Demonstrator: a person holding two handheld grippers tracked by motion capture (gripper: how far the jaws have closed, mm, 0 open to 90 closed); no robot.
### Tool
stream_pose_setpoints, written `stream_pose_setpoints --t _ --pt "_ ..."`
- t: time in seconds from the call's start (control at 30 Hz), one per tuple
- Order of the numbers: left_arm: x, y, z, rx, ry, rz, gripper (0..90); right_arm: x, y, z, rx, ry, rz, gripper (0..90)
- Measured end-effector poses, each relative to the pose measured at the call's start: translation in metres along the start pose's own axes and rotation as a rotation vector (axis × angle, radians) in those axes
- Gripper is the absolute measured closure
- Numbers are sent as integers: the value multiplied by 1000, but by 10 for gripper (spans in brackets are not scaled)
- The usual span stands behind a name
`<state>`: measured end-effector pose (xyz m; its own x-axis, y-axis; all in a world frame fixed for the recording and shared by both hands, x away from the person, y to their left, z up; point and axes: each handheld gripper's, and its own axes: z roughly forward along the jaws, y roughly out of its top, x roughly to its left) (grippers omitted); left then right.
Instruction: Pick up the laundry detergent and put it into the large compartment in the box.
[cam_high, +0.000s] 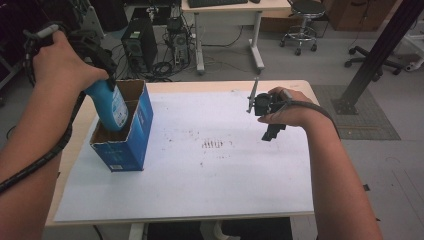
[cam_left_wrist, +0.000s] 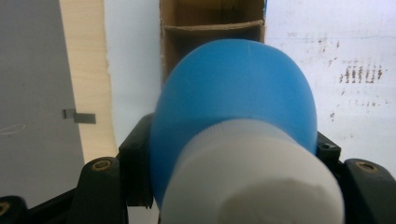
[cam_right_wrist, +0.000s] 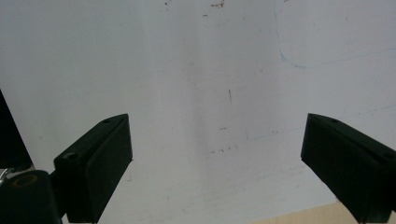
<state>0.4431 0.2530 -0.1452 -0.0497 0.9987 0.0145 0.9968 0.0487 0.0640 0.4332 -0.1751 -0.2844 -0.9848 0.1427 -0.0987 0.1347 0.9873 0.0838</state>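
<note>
A blue bottle (cam_high: 111, 104) with a white cap (cam_left_wrist: 252, 179) hangs bottom-first in the mouth of an open blue cardboard box (cam_high: 131, 131) at the table's left. My left gripper (cam_high: 92, 62) is shut on the bottle near its cap, its black jaws pressed against both sides. In the left gripper view the bottle (cam_left_wrist: 236, 98) points down at the box's cardboard divider (cam_left_wrist: 212, 27). My right gripper (cam_high: 267, 117) rests low over the white sheet at the right, open, with nothing between its fingers (cam_right_wrist: 98, 163).
A white sheet (cam_high: 200, 170) covers most of the wooden table (cam_high: 165, 86); it carries brown smudges (cam_high: 214, 144) near the middle. Beyond the table stand a computer tower (cam_high: 140, 42), another desk, and stools. A black frame leg (cam_high: 375, 55) rises at the right.
</note>
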Motion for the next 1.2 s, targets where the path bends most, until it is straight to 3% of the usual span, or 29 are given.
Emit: stream_pose_setpoints --t 0.33,0.57,1.2 --pt "-5 -2 36 22 -7 19 370 -2 1 1 -6 -1 0 89" --pt "-4 -3 55 33 -3 11 370 -3 0 2 -5 0 -1 88" --pt "1 -5 91 57 -11 4 370 -2 0 6 -6 5 1 89"
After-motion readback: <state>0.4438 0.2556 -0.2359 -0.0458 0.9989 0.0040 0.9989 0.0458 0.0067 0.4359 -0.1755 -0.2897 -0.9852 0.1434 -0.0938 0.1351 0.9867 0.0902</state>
